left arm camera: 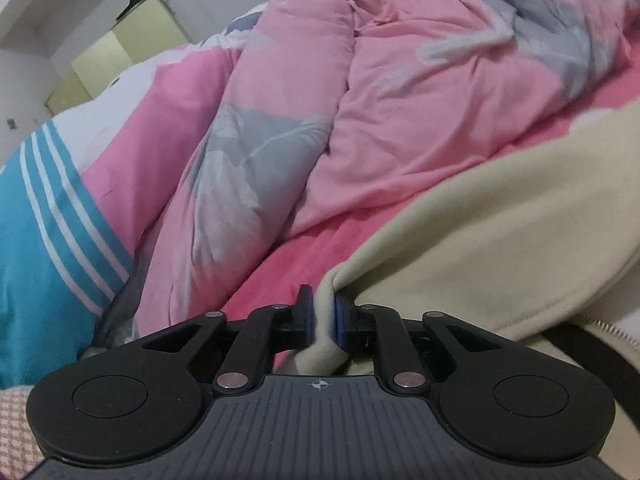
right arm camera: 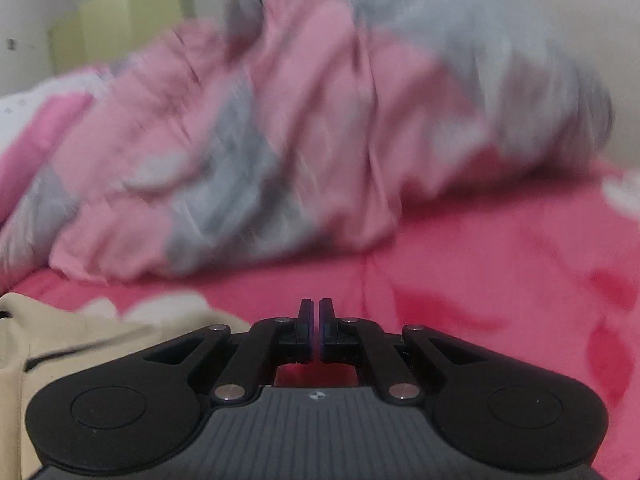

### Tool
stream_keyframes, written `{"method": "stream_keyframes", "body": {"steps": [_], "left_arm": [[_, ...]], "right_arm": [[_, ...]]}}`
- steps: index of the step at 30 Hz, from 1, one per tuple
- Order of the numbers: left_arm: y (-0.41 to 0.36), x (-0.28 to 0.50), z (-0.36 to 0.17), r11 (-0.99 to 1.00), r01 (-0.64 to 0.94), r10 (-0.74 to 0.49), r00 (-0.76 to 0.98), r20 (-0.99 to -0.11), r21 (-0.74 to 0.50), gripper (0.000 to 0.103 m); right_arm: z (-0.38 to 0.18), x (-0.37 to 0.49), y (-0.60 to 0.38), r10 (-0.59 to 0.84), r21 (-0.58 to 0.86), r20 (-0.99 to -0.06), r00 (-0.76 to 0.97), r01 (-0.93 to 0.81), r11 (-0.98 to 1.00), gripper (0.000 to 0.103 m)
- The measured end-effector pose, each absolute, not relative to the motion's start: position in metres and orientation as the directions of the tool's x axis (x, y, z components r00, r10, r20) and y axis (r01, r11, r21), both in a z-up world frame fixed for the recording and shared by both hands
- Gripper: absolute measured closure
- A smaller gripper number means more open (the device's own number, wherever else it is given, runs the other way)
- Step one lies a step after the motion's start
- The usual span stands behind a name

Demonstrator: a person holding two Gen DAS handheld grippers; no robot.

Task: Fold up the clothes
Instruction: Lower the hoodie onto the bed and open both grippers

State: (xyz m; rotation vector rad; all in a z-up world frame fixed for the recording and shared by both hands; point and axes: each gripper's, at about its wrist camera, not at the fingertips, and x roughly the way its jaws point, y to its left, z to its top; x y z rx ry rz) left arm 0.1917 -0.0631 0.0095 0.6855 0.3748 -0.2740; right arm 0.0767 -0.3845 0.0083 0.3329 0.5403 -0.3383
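Fingers, left: left gripper (left arm camera: 323,318) has cream cloth bunched between its blue pads (left arm camera: 341,322); the pads press on the fold, so it grips the garment.
Fingers, right: right gripper (right arm camera: 316,330) is closed with only a thin slit between the pads; nothing shows between them, so it is empty.
Garment: cream garment (left arm camera: 500,216) lies on the bed, spread to the right of the left gripper; a zip edge (left arm camera: 618,334) shows at lower right in the left view. In the right view its edge sits at lower left, apart from the right gripper.
Sheet: pink sheet (right arm camera: 500,264) lies under the garment and ahead of both grippers.
Quilt: pink and grey quilt (left arm camera: 400,80) is heaped further back, beyond the garment; blurred in the right view.
Pillow: blue striped pillow (left arm camera: 48,220) sits at the left, beside the quilt.
Cabinet: pale yellow cabinet (left arm camera: 120,48) stands against the far wall.
Done: one edge of the garment is pinched, by the left gripper only.
Left: judged early; the garment looks loosely spread with no neat fold visible. The right gripper likely needs its own hold before a fold is laid.
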Motion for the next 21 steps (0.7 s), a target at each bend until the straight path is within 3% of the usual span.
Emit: {"method": "stream_keyframes", "body": {"steps": [3, 5, 7, 9, 12, 16, 21], "left_arm": [[-0.057, 0.181, 0.017, 0.731, 0.359, -0.112, 0.902, -0.417, 0.580, 0.062], [-0.044, 0.172, 0.029, 0.742, 0.379, -0.127, 0.889, -0.439, 0.552, 0.046], [-0.031, 0.161, 0.041, 0.748, 0.396, -0.145, 0.880, -0.451, 0.532, 0.030], [-0.019, 0.145, 0.055, 0.751, 0.399, -0.154, 0.881, -0.447, 0.526, 0.021], [0.005, 0.109, 0.073, 0.775, 0.415, -0.192, 0.873, -0.448, 0.477, 0.006], [0.024, 0.050, 0.086, 0.766, 0.476, -0.272, 0.849, -0.453, 0.433, 0.002], [0.027, -0.018, 0.075, 0.740, 0.578, -0.384, 0.784, -0.488, 0.345, 0.002]], "right_arm": [[0.015, 0.065, -0.384, -0.220, 0.219, -0.567, 0.794, 0.403, 0.889, 0.093], [0.026, 0.045, -0.383, -0.213, 0.230, -0.562, 0.799, 0.398, 0.888, 0.063], [0.040, 0.020, -0.381, -0.200, 0.247, -0.548, 0.812, 0.386, 0.889, 0.056], [0.056, -0.010, -0.380, -0.185, 0.267, -0.538, 0.823, 0.374, 0.888, 0.053], [0.082, -0.066, -0.375, -0.141, 0.340, -0.516, 0.845, 0.353, 0.872, 0.037], [0.101, -0.146, -0.344, -0.030, 0.406, -0.487, 0.873, 0.257, 0.877, 0.013], [0.105, -0.237, -0.296, 0.148, 0.502, -0.502, 0.852, 0.148, 0.852, 0.005]]}}
